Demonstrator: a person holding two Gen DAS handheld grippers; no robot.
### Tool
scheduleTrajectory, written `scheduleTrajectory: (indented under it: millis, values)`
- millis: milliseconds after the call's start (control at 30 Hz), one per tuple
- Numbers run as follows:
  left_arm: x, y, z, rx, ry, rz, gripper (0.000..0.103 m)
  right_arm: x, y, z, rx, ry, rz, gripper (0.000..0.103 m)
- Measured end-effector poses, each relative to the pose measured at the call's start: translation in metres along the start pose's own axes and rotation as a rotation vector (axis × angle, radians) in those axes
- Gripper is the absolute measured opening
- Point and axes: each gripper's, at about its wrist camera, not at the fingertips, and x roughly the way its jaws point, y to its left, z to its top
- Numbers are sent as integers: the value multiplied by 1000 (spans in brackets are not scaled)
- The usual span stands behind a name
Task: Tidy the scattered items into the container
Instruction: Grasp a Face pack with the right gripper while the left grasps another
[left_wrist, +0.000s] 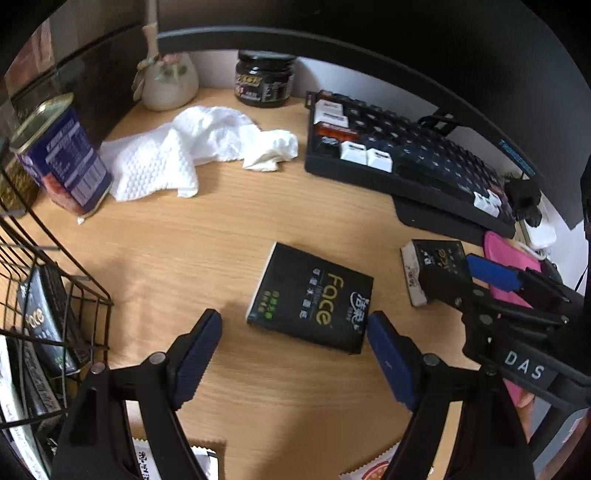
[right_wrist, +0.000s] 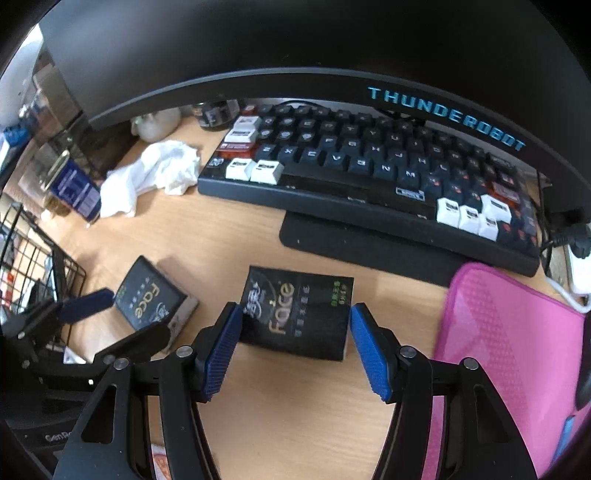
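Two black "Face" tissue packs lie on the wooden desk. In the left wrist view my left gripper (left_wrist: 293, 328) is open, its pads on either side of the near end of one pack (left_wrist: 312, 297). In the right wrist view my right gripper (right_wrist: 293, 323) is open around the near end of the other pack (right_wrist: 297, 314), with the pads not pressing it. The first pack (right_wrist: 149, 297) and my left gripper (right_wrist: 110, 314) show at the left there. A black wire basket (left_wrist: 55, 302) at the left holds another Face pack (left_wrist: 40, 321).
A black keyboard (right_wrist: 369, 173) on a wrist rest lies under a curved monitor. A white crumpled cloth (left_wrist: 192, 147), a blue tin (left_wrist: 62, 155), a vase (left_wrist: 168, 81) and a dark jar (left_wrist: 264, 79) stand at the back left. A pink pad (right_wrist: 517, 350) lies at the right.
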Motion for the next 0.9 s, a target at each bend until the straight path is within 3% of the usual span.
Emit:
scheduleTrajectory:
  millis: [233, 367, 633, 767, 833, 867, 900]
  values:
    - [1, 4, -1, 25, -6, 30, 82, 14, 9, 4, -19, 23, -19, 67]
    - [3, -1, -1, 67, -4, 50, 82, 13, 14, 2, -54, 33, -63, 62]
    - [12, -11, 3, 132, -16, 128, 83, -1, -8, -17, -45, 39, -43, 62]
    - [14, -12, 4, 133, -24, 128, 83, -7, -14, -25, -35, 27, -13, 62]
    - [15, -14, 4, 136, -22, 129, 80, -8, -15, -27, -30, 13, -9, 62]
    - [15, -17, 3, 140, -26, 127, 72, -9, -15, -29, -30, 8, -11, 62]
    - [14, -20, 2, 149, -23, 131, 71, -9, -15, -30, -36, 7, -15, 62]
